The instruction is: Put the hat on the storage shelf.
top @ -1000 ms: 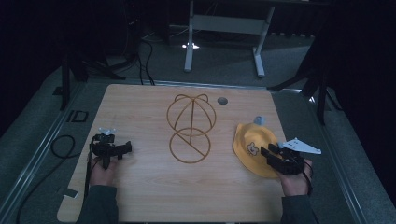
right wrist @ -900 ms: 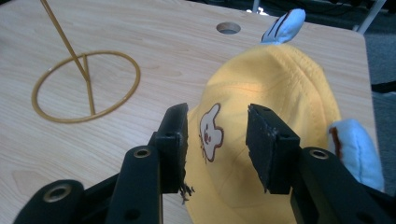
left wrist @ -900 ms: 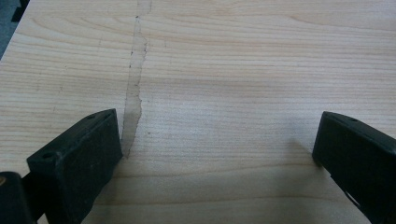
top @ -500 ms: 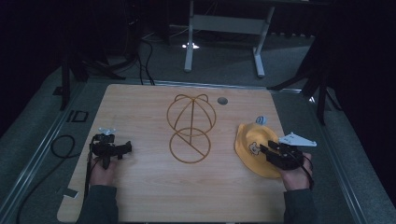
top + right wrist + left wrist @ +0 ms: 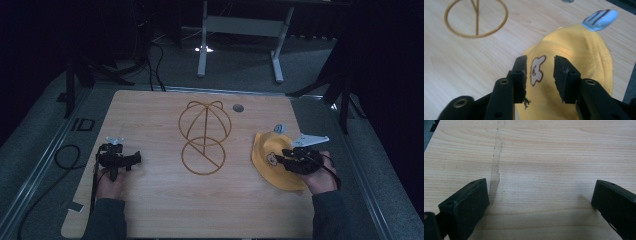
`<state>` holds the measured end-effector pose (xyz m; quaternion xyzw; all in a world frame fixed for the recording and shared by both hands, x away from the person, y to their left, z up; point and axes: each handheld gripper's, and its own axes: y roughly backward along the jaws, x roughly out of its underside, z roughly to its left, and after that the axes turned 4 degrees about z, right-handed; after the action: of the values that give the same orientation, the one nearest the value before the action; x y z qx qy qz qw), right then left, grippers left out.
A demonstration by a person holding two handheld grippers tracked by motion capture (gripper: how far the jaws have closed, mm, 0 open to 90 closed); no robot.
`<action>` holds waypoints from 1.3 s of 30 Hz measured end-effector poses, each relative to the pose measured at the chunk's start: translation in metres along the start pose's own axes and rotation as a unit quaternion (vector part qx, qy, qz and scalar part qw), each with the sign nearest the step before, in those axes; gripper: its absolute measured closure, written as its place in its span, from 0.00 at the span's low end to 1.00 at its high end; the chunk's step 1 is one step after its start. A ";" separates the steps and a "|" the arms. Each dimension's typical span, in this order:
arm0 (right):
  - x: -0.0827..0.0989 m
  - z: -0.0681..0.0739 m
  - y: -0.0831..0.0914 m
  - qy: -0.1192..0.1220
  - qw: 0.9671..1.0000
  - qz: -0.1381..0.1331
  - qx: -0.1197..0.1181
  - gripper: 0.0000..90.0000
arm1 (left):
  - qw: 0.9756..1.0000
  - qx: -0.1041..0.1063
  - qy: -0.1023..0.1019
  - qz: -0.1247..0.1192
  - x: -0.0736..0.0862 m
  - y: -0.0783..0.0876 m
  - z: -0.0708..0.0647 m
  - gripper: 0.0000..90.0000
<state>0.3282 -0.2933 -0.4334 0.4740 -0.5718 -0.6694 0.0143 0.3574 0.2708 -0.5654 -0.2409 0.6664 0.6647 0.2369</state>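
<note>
Starting nearest us, we note the right gripper [image 5: 538,75] hovering low over a yellow child's cap [image 5: 272,162], its jaws part-way apart with the cap's rabbit patch [image 5: 537,69] showing in the gap; nothing is pinched. The cap lies flat on the wooden table [image 5: 160,215] at the right side, beside the person's right hand [image 5: 320,180]. We judge it light, soft and floppy: cloth that will sag and fold when lifted, not fragile, not slippery. The stiffer brim or a seam edge looks the best hold; a crown pinch would only bunch fabric. The left gripper [image 5: 539,202] rests at the table's left, jaws spread wide over bare wood. Farther out, centre table, stands a gold wire hat stand [image 5: 204,137], well apart from the cap. A pale blue ear [image 5: 600,18] sticks up at the cap's far end.
</note>
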 end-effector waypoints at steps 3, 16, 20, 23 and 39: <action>-0.007 -0.001 -0.001 0.029 0.999 0.025 -0.013 0.80 | 1.000 0.000 0.000 0.000 0.000 0.000 0.000 0.01; -0.033 -0.015 -0.005 0.100 0.989 0.109 -0.016 0.84 | 1.000 0.000 0.000 0.000 0.000 0.000 0.000 0.01; -0.041 -0.023 -0.002 0.113 0.985 0.129 -0.013 0.84 | 1.000 0.000 0.000 0.000 0.000 0.000 0.000 0.01; -0.047 -0.029 -0.001 0.119 0.983 0.142 -0.006 0.84 | 1.000 0.000 0.000 0.001 0.000 0.000 0.000 0.01; -0.070 -0.059 -0.010 0.094 0.972 0.214 0.015 0.66 | 1.000 0.000 0.000 0.000 0.000 0.000 0.000 0.01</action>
<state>0.4107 -0.2952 -0.3922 0.4015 -0.6657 -0.5950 0.2038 0.3573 0.2708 -0.5654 -0.2409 0.6663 0.6647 0.2371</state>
